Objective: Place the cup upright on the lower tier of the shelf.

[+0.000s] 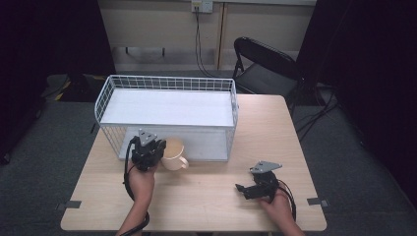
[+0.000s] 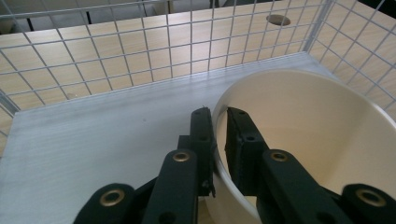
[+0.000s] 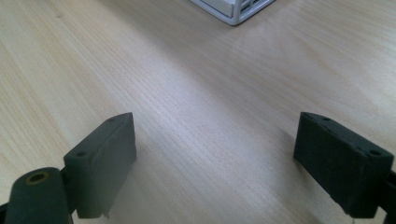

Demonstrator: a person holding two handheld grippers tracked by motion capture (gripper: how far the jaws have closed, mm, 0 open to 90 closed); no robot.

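Note:
A cream cup (image 1: pixel 173 155) with a handle stands at the front edge of the white wire rack's (image 1: pixel 167 83) lower shelf. My left gripper (image 1: pixel 161 150) is shut on the cup's left rim. In the left gripper view one jaw is outside the cup (image 2: pixel 317 140) and one inside, with my left gripper (image 2: pixel 220 126) pinching the thin wall above the white shelf (image 2: pixel 93 130). My right gripper (image 1: pixel 242 189) rests low over the wooden table (image 1: pixel 211 196) at the front right. Its jaws stand wide apart with only bare wood between them in the right gripper view (image 3: pixel 217 154).
The rack has a white upper shelf and mesh walls (image 2: pixel 140 46) behind the cup. Its front corner (image 3: pixel 233 9) lies ahead of the right gripper. A black folding chair (image 1: pixel 265 64) stands beyond the table's far right corner.

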